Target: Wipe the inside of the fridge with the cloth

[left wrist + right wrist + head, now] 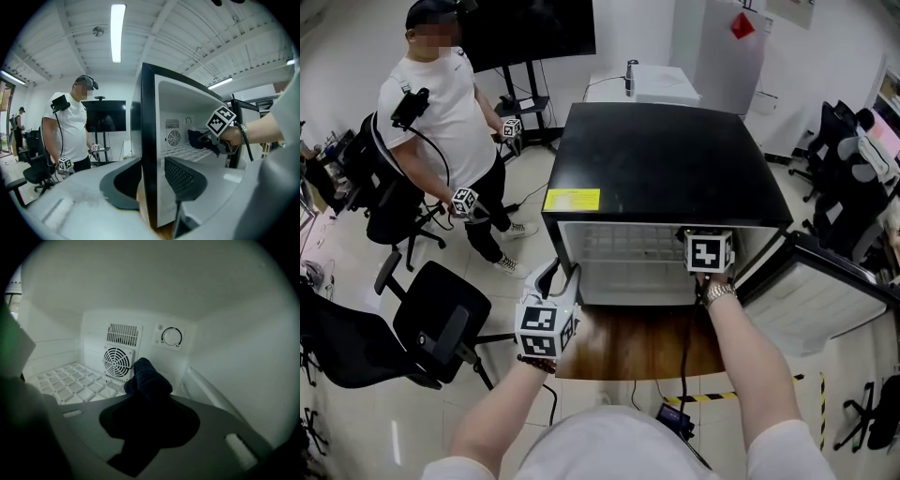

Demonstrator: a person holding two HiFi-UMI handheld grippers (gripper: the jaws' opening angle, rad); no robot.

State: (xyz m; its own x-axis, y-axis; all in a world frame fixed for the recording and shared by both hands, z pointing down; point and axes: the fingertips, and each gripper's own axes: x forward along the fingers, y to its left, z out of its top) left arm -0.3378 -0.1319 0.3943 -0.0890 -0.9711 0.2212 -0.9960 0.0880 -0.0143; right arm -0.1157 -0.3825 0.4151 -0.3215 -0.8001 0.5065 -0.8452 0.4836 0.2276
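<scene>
A black mini fridge (656, 159) stands on a wooden table (628, 349), its door (825, 295) swung open to the right. My right gripper (147, 397) reaches into the white inside and is shut on a bunched dark blue cloth (149, 377), held just in front of the back wall beside the round fan grille (116, 362). In the left gripper view the cloth (196, 139) shows above the wire shelf. My left gripper (561, 278) sits at the fridge's front left corner, its jaws astride the left wall's edge (149, 140). A thin gap shows beside the left pad.
A white wire shelf (70, 380) spans the fridge's floor, and a thermostat dial (172, 337) sits on the back wall. A person in a white shirt (441, 112) stands to the left holding two grippers. Black office chairs (436, 323) crowd the left floor.
</scene>
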